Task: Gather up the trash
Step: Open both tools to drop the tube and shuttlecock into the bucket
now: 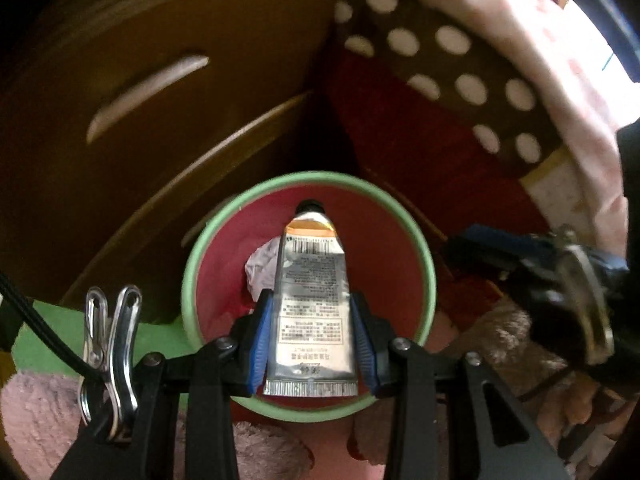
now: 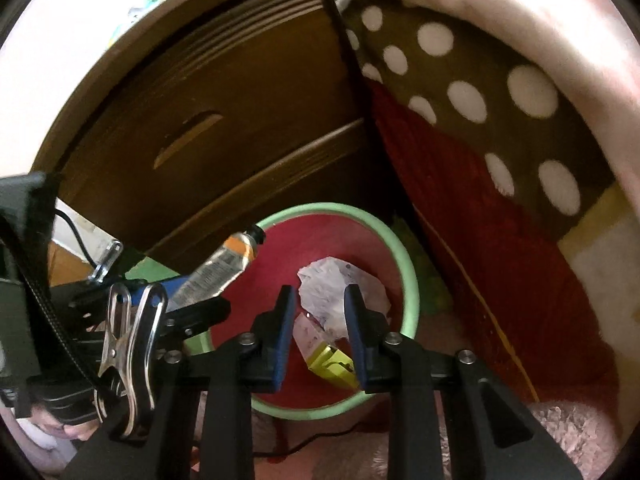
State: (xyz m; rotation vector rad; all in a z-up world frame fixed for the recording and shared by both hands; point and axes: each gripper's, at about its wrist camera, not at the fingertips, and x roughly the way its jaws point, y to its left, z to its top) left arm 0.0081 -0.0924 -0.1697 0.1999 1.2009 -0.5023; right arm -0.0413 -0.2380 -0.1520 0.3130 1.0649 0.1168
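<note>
A silver tube (image 1: 312,304) with a black cap and an orange band hangs cap-down over a round bin (image 1: 189,276), green at the rim and red inside. My left gripper (image 1: 312,298) is shut on the tube's lower half. Crumpled white paper (image 1: 262,268) lies in the bin. In the right wrist view my right gripper (image 2: 319,294) hangs over the same bin (image 2: 413,280), shut on a small yellow-green and pink packet (image 2: 330,360) that sits between its blue pads. The crumpled paper (image 2: 340,280) lies below it. The tube (image 2: 224,268) and left gripper (image 2: 180,300) come in from the left.
A brown wooden drawer front (image 2: 224,120) with a slot handle stands right behind the bin. A red and brown polka-dot blanket (image 2: 460,152) and pink bedding (image 2: 540,20) hang on the right. Pink fluffy rug (image 1: 36,420) covers the floor around the bin.
</note>
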